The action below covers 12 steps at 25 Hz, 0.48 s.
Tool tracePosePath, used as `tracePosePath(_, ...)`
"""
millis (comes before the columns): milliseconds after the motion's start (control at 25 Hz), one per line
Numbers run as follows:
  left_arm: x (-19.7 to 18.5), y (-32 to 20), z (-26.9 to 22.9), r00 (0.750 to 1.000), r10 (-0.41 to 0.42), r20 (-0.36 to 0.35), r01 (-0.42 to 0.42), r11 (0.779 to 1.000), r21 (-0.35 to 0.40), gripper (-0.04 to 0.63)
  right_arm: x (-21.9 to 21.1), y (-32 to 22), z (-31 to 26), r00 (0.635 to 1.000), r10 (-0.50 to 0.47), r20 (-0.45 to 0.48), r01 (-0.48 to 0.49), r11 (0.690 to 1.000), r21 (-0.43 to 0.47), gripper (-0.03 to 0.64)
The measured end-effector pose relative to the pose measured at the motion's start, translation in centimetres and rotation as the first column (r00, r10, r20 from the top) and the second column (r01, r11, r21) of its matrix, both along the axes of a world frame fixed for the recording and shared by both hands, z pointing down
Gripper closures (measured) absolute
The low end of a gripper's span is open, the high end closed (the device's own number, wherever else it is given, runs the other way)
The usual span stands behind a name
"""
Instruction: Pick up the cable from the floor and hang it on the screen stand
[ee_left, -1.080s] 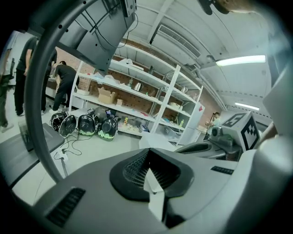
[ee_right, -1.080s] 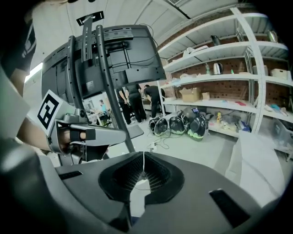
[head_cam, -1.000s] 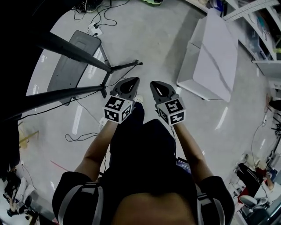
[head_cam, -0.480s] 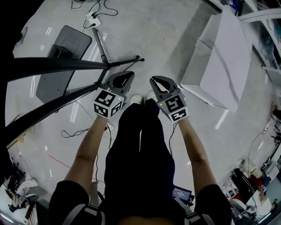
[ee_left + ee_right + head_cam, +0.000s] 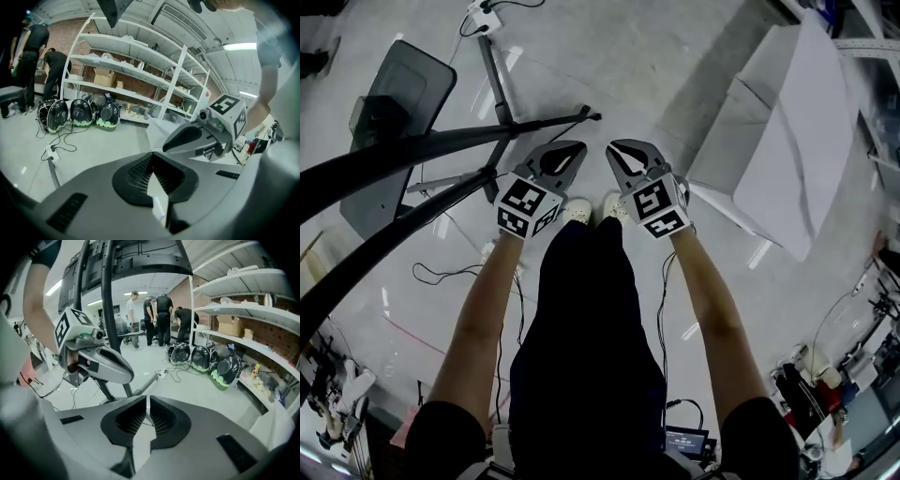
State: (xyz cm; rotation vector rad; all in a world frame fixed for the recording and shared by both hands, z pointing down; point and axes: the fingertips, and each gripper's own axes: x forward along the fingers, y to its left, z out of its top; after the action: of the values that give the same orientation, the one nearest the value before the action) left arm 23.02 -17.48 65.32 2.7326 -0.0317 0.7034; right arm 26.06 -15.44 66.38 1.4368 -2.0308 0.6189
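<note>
Cable [image 5: 441,279] slack on floor [image 5: 609,56], long axis left-right, near stand [image 5: 544,121].

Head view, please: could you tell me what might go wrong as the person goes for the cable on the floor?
1. The left tongs and right tongs are shut and empty; unopened, they would likely just push the thin cable along the floor.
2. The stand legs spread right by the shoes: a trip or knock seems possible.
3. Other cables lie nearby; the wrong one might be grabbed.
</note>
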Motion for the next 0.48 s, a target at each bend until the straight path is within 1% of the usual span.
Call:
tracePosePath(80, -0.1, 0.0, 2.6, 1.000, -0.007, 0.018, 0.007, 1.000, -0.006, 0.589, 0.4, -0.6, 2.2, 1.000, -0.008, -0.016, 0.008, 1.000, -0.003, 0.592)
tracePosePath(200, -0.6, -0.3, 6.4, 0.998, -0.021, 0.056, 0.023, 0.999, -0.023, 0.588, 0.9, -1.3, 5.8, 0.997, -0.044, -0.069, 0.042, 0.999, -0.023, 0.576)
tracePosePath(280, -1.0, -0.6, 9.0, 0.995, -0.039, 0.088, 0.043, 0.998, -0.036, 0.589, 0.8, -1.3, 8.4, 0.992, -0.088, -0.093, 0.082, 0.995, -0.063, 0.545)
tracePosePath(360, -1.4, -0.9, 11.2, 0.992, -0.053, 0.113, 0.058, 0.997, -0.043, 0.589, 0.5, -1.4, 10.8, 0.985, -0.138, -0.106, 0.127, 0.987, -0.098, 0.497)
tracePosePath(480, -1.5, -0.9, 14.3, 0.990, -0.050, 0.129, 0.057, 0.997, -0.047, 0.588, 0.1, -1.7, 14.2, 0.971, -0.203, -0.129, 0.187, 0.974, -0.126, 0.464)
